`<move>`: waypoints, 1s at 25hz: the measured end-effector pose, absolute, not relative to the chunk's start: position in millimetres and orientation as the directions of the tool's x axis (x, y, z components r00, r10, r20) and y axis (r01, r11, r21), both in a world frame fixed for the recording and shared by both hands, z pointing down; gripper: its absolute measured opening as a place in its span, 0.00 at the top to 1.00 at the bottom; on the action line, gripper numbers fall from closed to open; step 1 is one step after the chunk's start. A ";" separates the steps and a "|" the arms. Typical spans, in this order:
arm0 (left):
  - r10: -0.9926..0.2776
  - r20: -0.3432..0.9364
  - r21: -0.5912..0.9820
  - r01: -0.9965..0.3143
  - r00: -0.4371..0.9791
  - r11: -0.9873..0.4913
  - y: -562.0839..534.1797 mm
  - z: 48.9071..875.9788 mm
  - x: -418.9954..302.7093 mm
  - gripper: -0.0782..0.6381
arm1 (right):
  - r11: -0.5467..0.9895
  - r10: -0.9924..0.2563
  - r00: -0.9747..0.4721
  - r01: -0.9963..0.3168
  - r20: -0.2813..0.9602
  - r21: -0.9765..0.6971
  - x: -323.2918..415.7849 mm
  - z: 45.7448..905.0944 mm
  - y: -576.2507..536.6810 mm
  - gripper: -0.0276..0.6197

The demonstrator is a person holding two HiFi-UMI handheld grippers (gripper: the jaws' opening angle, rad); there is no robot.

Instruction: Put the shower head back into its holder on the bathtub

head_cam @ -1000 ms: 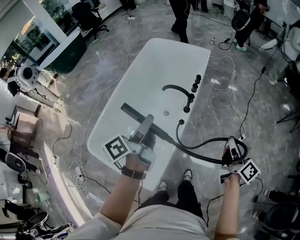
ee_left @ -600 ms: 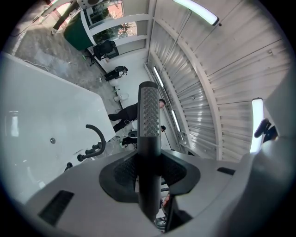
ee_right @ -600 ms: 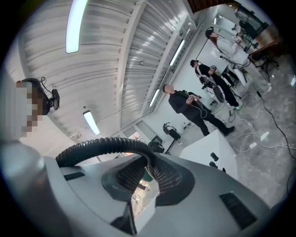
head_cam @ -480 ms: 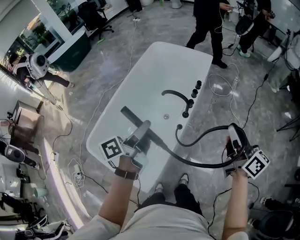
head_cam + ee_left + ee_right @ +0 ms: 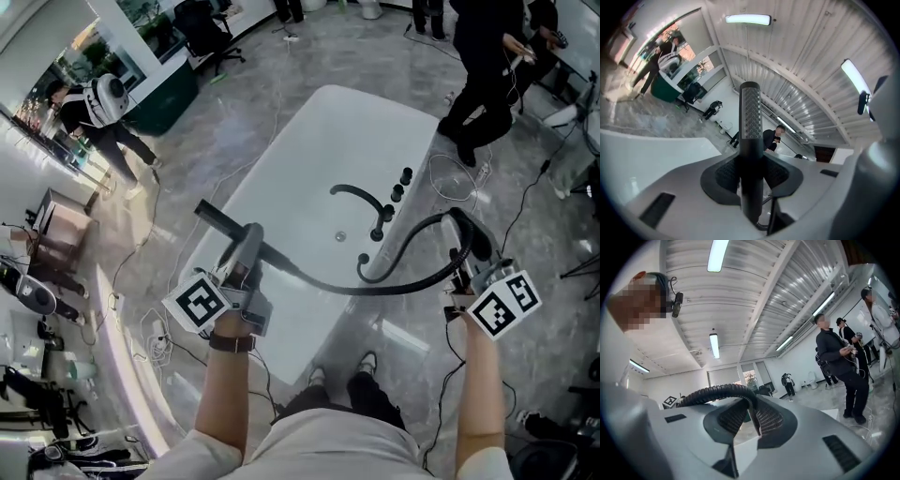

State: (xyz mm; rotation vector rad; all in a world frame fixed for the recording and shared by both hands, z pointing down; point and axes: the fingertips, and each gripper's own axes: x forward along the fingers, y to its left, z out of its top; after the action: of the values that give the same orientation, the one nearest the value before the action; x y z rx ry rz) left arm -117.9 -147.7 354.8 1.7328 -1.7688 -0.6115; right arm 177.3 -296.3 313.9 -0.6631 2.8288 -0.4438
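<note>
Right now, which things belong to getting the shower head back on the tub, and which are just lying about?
Job: shower head, held in the left gripper; hose, held in the right gripper; bathtub; black tap fittings on its rim.

Lying about: white cable coil on the floor; office chair; bystander.

The head view looks steeply down on the bathtub (image 5: pixel 319 141) from above. The gripper views ride close behind the left tongs (image 5: pixel 751 176) and right tongs (image 5: pixel 751 420), facing about level. Head and left views share the shower head (image 5: pixel 750 117); head and right, the hose (image 5: pixel 717 391)
</note>
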 end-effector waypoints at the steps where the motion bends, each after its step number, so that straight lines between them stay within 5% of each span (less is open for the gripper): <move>1: -0.996 0.092 0.638 -0.768 -0.001 0.060 -147.5 349.2 -116.7 0.72 | 0.862 -0.453 -0.882 -0.397 -0.128 -0.315 172.6 312.3 -299.5 0.85; 11: -0.987 0.147 0.325 -0.939 -0.064 0.109 -151.0 301.6 -97.5 0.72 | 0.894 -0.428 -0.895 -0.399 -0.125 -0.205 88.3 259.2 -293.4 0.85; 15: -0.991 0.118 0.303 -0.948 -0.068 0.101 -157.7 278.5 -84.2 0.72 | 0.904 -0.428 -0.891 -0.421 -0.152 -0.081 69.4 215.6 -295.9 0.85; 25: -0.994 0.110 0.280 -0.959 -0.012 0.042 -258.3 350.1 -56.2 0.72 | 0.816 -0.516 -0.846 -0.533 -0.136 0.221 76.5 264.0 -379.3 0.85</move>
State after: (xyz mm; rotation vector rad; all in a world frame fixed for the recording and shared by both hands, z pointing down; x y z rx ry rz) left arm -56.2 -258.3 350.1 1.9926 -2.0487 -0.1808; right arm 76.5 -379.3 264.0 -0.8466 2.9271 0.3877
